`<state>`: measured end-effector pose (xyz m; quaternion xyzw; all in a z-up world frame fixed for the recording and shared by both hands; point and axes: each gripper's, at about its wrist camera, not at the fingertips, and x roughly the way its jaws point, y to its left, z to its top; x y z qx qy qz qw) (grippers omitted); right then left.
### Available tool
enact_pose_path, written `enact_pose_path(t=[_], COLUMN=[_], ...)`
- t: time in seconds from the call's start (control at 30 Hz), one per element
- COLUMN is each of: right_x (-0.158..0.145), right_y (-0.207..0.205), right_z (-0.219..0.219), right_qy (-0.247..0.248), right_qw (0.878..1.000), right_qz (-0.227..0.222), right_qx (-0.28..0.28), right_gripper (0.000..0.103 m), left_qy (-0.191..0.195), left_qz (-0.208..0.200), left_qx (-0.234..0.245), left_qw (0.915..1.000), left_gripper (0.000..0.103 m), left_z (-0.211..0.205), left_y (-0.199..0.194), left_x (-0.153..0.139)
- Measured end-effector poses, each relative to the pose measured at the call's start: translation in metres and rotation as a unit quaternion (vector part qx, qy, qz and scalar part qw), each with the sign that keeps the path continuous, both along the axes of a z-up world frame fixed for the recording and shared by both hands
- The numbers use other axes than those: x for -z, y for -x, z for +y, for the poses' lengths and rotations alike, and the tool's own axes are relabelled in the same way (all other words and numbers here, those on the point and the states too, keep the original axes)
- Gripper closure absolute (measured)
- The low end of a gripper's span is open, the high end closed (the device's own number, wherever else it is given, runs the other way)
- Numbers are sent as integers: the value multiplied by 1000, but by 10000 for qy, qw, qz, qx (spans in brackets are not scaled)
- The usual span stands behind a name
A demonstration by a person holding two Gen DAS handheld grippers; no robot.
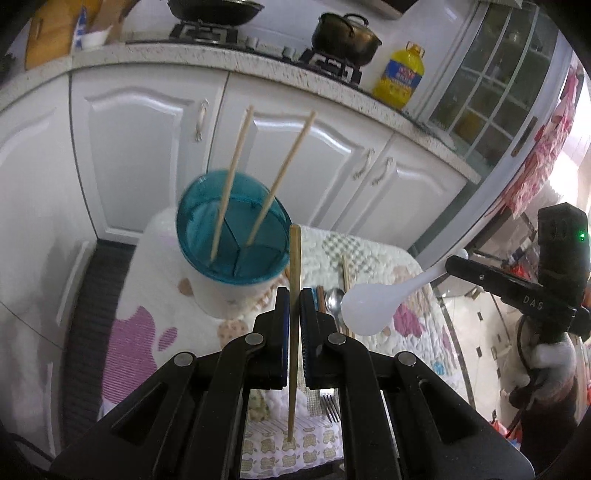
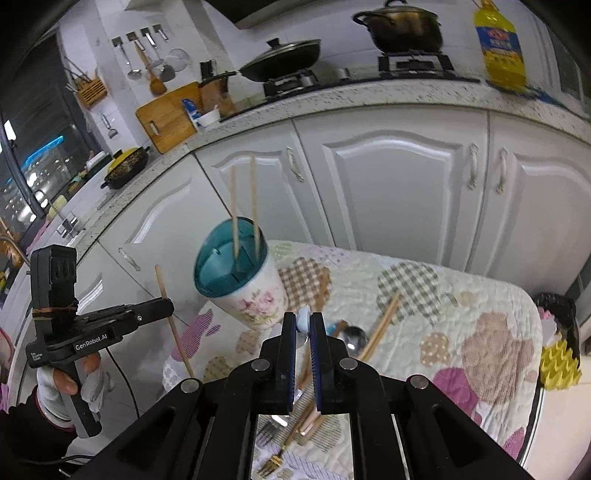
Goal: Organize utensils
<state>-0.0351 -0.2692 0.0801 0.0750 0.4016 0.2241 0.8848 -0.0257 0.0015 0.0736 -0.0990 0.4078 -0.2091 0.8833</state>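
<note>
Both grippers are black with blue-padded fingers (image 1: 283, 325), silver rivets, white lettering; white gloves (image 2: 90, 384) cover both hands.

We're in a kitchen, and white cabinet doors (image 2: 391, 192) with curved raised panels and pale handles run beneath a speckled countertop (image 2: 369, 99). Up top, a gas hob (image 2: 413, 64) carries a dark pot (image 2: 400, 29) and a lidded wok (image 2: 284, 61), with a yellow oil bottle (image 2: 502, 48) just beside them. A wooden cutting board (image 2: 168, 120) leans on the white tiled wall, ladles hanging above. At left, a dark window (image 2: 40, 155) shows lights. A glass-paned door (image 1: 491, 81) stands at right.
</note>
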Motion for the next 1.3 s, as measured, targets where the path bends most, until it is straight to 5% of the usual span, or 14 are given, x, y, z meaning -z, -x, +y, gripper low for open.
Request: enact_pose_path(t=[0.43,0.7,0.93,1.3], right_x=[-38,-56,-45,2], right_y=[-19,-47,-86,-126], right_z=[36,60,85,125], right_qy=[-38,28,355,894], right_qw=[9988,9977,9970,9923], right_qz=[-333,-574,-550,-133], right_qx=[-348,-366,-414,-843], right_gripper=[96,96,96,96], left_qy=[387,260,-280,-835], left_qz=[-727,-1467,-1754,-1380], left_qx=[-407,-1049,-1395,-1456], left_qw=[9958,9832,9742,9761], left_gripper=[99,99,99,99], left_z=[47,64,50,28], left_y=[-4,-37,-77,-117], left_x=[-79,-122,-110,-42])
